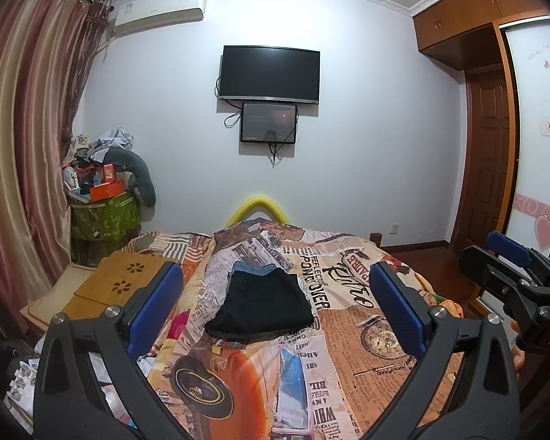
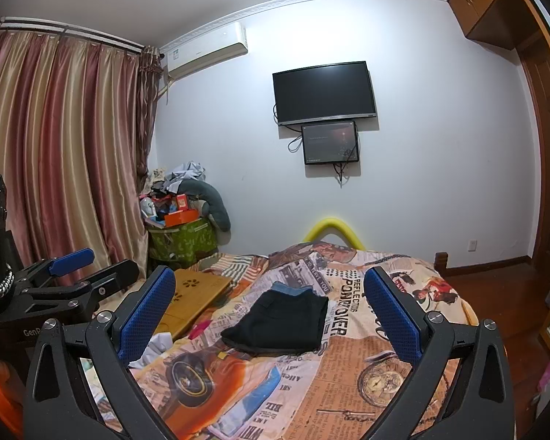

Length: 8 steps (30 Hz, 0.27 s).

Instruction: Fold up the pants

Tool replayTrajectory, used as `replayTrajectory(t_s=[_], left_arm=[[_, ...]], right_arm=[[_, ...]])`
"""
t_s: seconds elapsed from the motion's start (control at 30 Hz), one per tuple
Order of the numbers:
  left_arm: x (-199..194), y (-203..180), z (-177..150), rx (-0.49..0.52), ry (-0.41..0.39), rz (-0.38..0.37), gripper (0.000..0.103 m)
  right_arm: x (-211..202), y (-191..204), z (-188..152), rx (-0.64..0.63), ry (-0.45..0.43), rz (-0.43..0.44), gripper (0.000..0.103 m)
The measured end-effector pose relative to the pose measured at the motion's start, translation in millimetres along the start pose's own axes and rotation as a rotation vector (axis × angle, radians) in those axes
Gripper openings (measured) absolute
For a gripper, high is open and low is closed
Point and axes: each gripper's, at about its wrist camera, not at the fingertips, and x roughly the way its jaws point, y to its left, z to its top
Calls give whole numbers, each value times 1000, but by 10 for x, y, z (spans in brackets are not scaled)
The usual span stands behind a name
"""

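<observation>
ok so going left to right across the bed: there's a wooden lap tray [image 1: 123, 282] sitting on the left edge, then my left gripper [image 1: 275, 311] held up above the near end of the bed, fingers spread wide apart with nothing between them. Straight ahead through that gap are the black pants [image 1: 262, 306], lying in the middle of the newspaper-print bedspread [image 1: 348, 330], already squared up into a compact rectangle. They look like they're lying on top of something blue denim [image 1: 253, 268] that peeks out at the far edge, probably another folded pair, but I can't say for sure. Further right is my right gripper [image 2: 269, 311], also wide open and empty, hanging well back from the pants at about the same height as the left one

My read is the folding itself is basically done, or this is the pause between pairs. Neither claw touches any cloth. If another fold is wanted, I'd have to bring both claws down to the near hem, pinch a corner each and carry it over to the far edge. Thick stack though, so the pinch needs to catch every layer or it'll slide apart
</observation>
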Motion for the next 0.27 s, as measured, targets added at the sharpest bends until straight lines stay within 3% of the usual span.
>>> replayTrajectory(t_s=[0.27], left_arm=[[22,24,-23,-8,5,5,103]], right_arm=[[6,-4,9,-1,3,0,102]])
